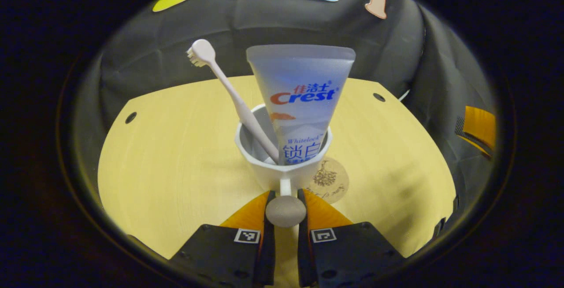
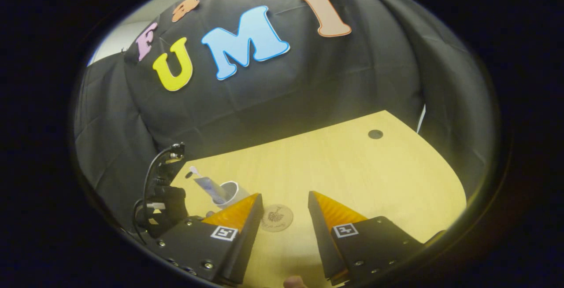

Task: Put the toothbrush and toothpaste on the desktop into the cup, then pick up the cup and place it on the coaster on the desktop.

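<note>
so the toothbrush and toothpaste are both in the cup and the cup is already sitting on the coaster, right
Not quite. The toothbrush and toothpaste are both in the cup, but the cup is not on the coaster yet; the left gripper view shows it beside the coaster, with the left gripper shut on its handle.

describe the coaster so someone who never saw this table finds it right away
On the pale wooden table, look just beside the white cup that holds the toothbrush and toothpaste. The coaster lies flat there: a small round tan disc with a dark tree-like print, the only flat thing on the table.
</note>
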Demonstrator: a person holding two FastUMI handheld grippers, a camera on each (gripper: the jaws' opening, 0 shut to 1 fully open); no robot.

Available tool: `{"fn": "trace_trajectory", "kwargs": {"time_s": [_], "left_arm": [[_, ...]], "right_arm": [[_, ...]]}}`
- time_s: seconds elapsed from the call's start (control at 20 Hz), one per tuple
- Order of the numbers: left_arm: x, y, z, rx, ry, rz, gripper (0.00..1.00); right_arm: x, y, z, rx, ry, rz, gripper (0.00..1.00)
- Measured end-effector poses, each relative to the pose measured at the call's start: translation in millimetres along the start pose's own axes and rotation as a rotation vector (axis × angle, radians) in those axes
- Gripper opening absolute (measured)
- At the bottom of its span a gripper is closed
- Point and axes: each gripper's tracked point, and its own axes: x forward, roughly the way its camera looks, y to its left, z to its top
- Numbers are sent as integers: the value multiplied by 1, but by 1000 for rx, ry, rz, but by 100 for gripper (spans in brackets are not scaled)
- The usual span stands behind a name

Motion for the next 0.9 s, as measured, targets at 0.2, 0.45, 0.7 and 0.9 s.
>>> {"fn": "trace_trajectory", "kwargs": {"time_s": [0.2, 0.45, 0.7, 0.9], "left_arm": [[17, -28, 1, 21, 10, -16, 27], [19, -36, 1, 29, 9, 14, 28], [26, -50, -12, 13, 14, 48, 28], [18, -69, -14, -47, -8, -14, 47]], "right_arm": [[-9, -22, -1, 8, 3, -21, 64], [-18, -46, -1, 32, 10, -30, 64], [-23, -49, -1, 16, 16, -1, 64], [-24, -45, -3, -2, 25, 15, 64]]}}
